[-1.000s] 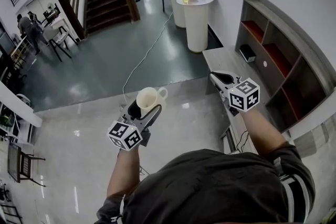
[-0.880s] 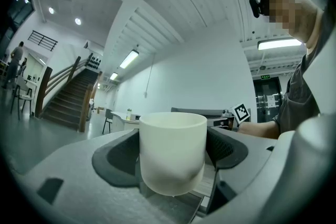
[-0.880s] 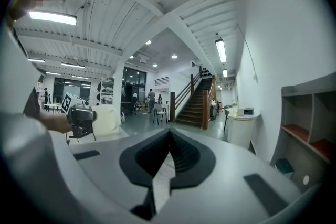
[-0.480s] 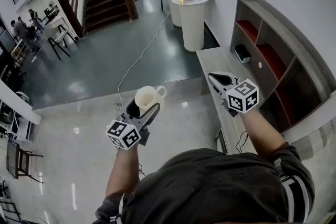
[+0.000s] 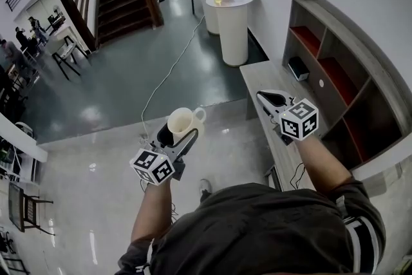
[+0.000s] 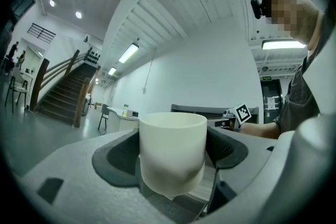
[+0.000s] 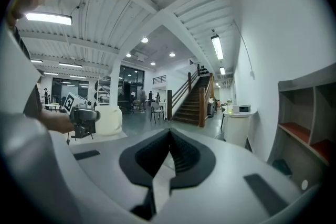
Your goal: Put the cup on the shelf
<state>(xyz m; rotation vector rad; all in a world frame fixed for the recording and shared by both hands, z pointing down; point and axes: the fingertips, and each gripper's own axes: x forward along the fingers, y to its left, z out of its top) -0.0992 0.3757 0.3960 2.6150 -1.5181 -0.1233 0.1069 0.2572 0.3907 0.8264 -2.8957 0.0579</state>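
Cup (image 5: 182, 122), just one, upright in left hand-held gripper (image 5: 176, 134); right hand-held gripper (image 5: 266, 97), second of two, empty, jaws together.

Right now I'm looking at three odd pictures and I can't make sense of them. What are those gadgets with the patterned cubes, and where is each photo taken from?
There is no robot here. A person holds a hand tool in each hand, and each tool ends in a two-fingered claw. The wide picture comes from a camera on the person's head, looking down past their arms. The other two come from cameras riding on the tools, each looking along its own claw. The left claw is shut on a cream cup, held in the air over the floor. The right claw is shut and empty. The shelf stands against the wall to the person's right.
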